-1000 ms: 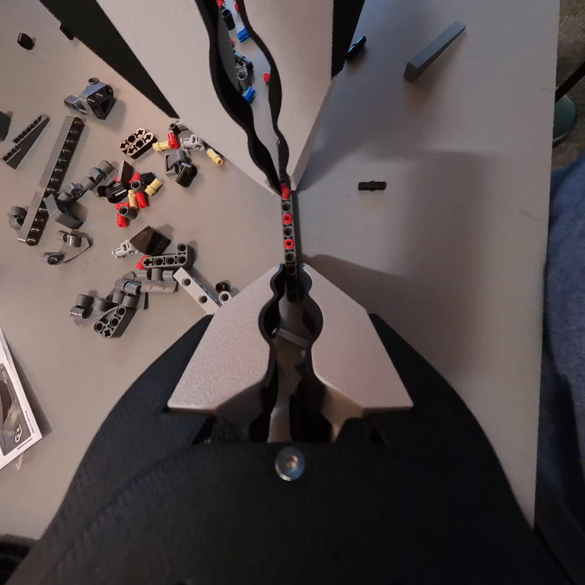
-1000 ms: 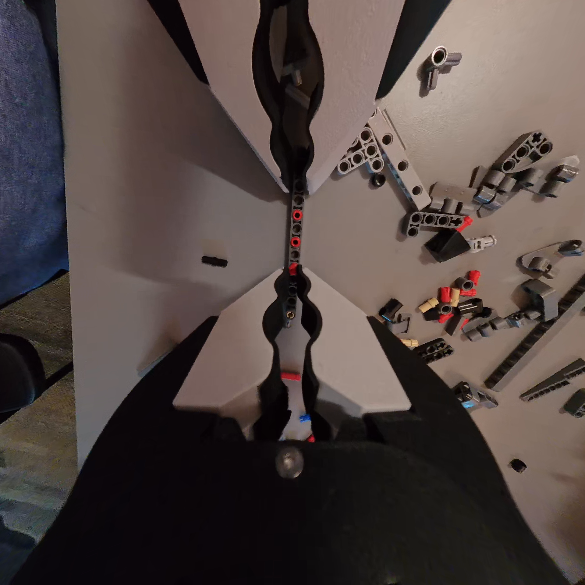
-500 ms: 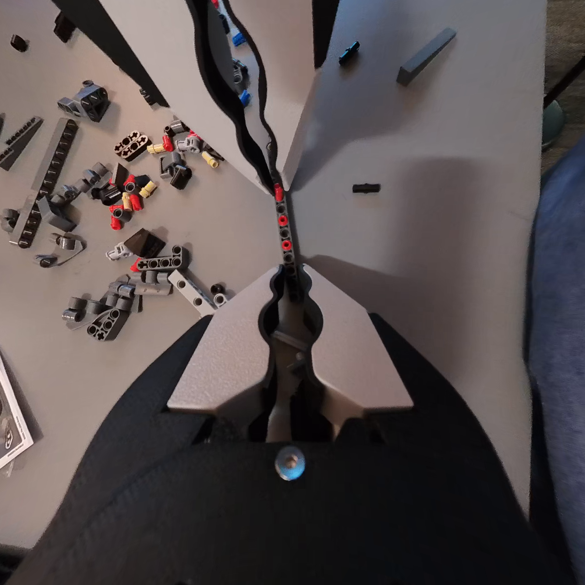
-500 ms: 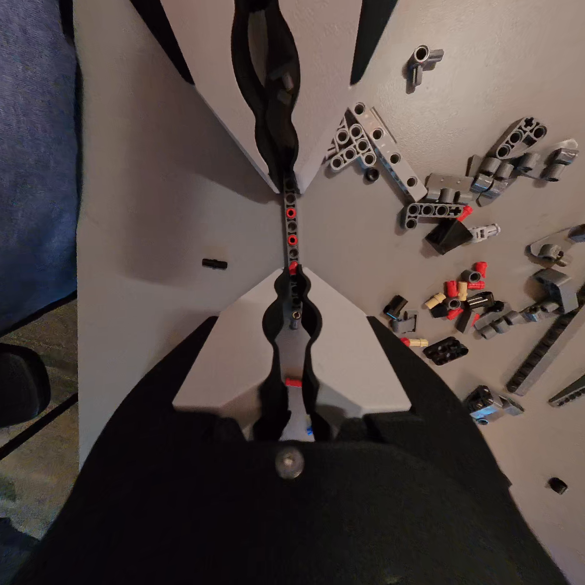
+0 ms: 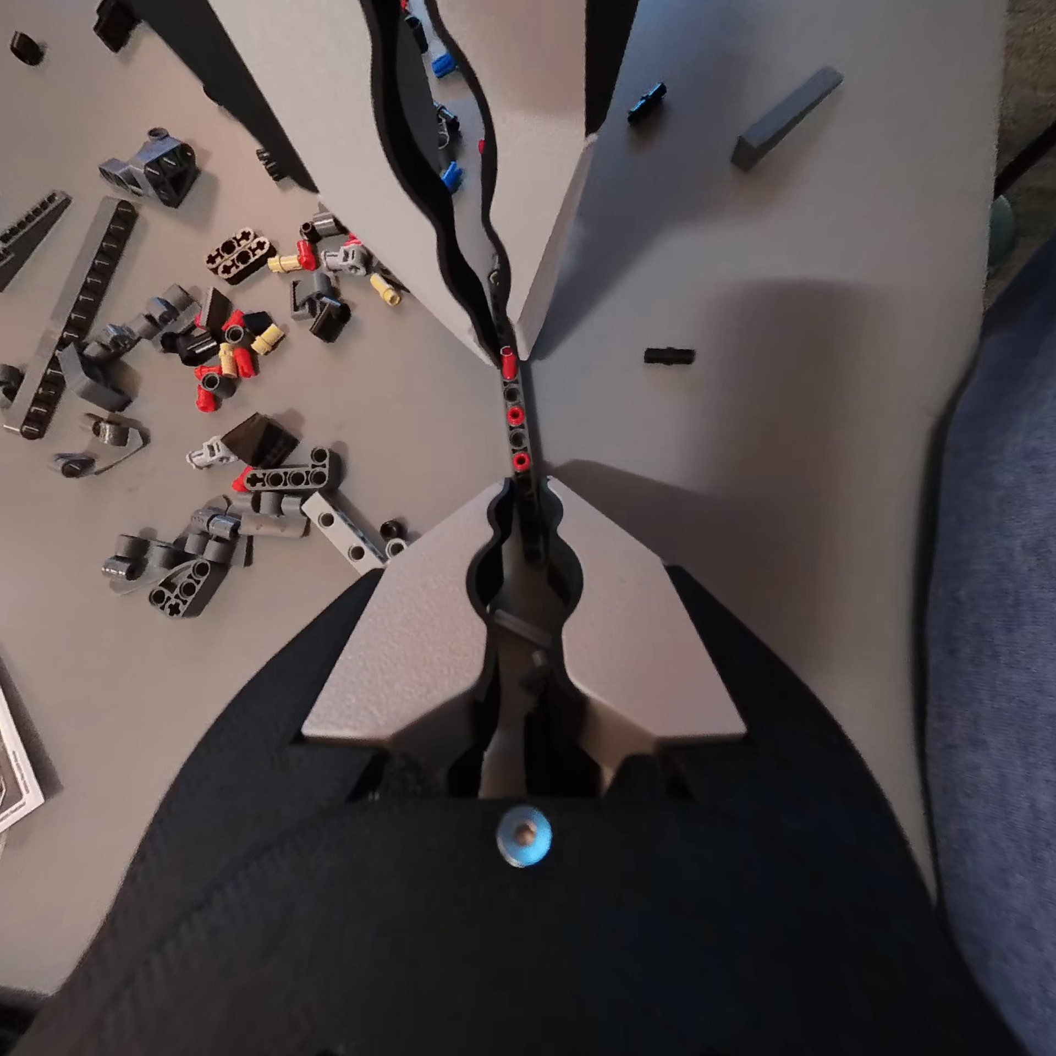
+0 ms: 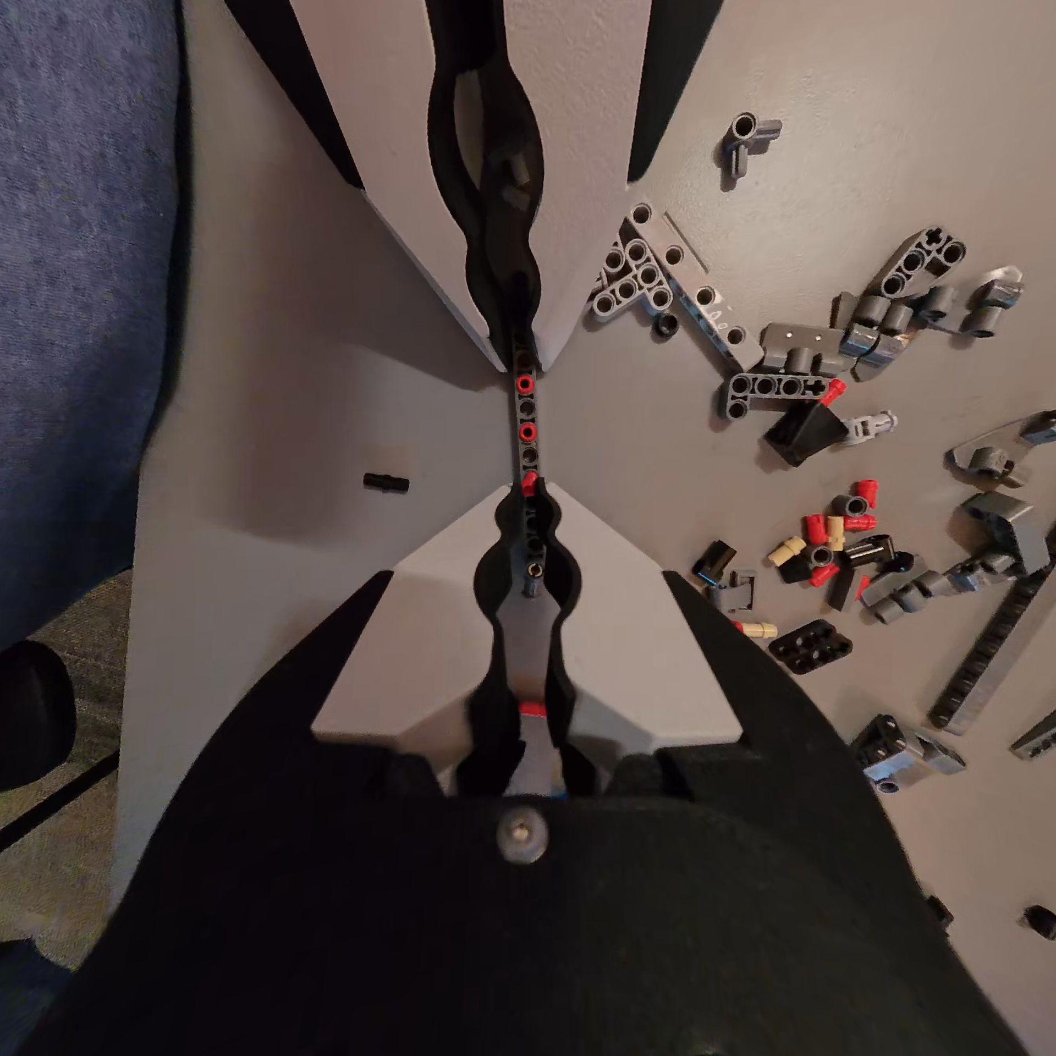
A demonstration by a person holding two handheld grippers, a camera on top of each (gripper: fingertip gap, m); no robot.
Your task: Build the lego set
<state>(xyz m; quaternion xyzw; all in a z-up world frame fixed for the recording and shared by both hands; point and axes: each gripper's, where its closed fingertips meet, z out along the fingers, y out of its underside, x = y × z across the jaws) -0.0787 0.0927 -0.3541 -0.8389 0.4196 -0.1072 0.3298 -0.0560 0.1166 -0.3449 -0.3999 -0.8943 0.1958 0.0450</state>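
Note:
A thin black lego beam (image 5: 519,426) with red pins in its holes hangs above the grey table (image 5: 743,457), held at both ends. My left gripper (image 5: 527,486) is shut on its near end in the left wrist view. My right gripper (image 5: 510,357) faces it from the far side, shut on the other end next to a sideways red pin (image 5: 507,361). In the right wrist view the beam (image 6: 526,423) runs from my right gripper (image 6: 530,484) up to the left gripper (image 6: 523,359). Its tail end sits between my right fingers (image 6: 600,571).
Loose grey, black, red and tan lego parts (image 5: 228,354) lie scattered on the left in the left wrist view, on the right in the right wrist view (image 6: 828,548). A small black pin (image 5: 668,355) and a dark grey slope piece (image 5: 788,117) lie apart. A booklet corner (image 5: 14,766) and blue fabric (image 5: 1000,571) border the table. Left tips to right tips: about 4 cm.
Both grippers keep hold of the beam. Both views have shifted a little over the table. In the right wrist view the beam has slid deeper between my fingers.

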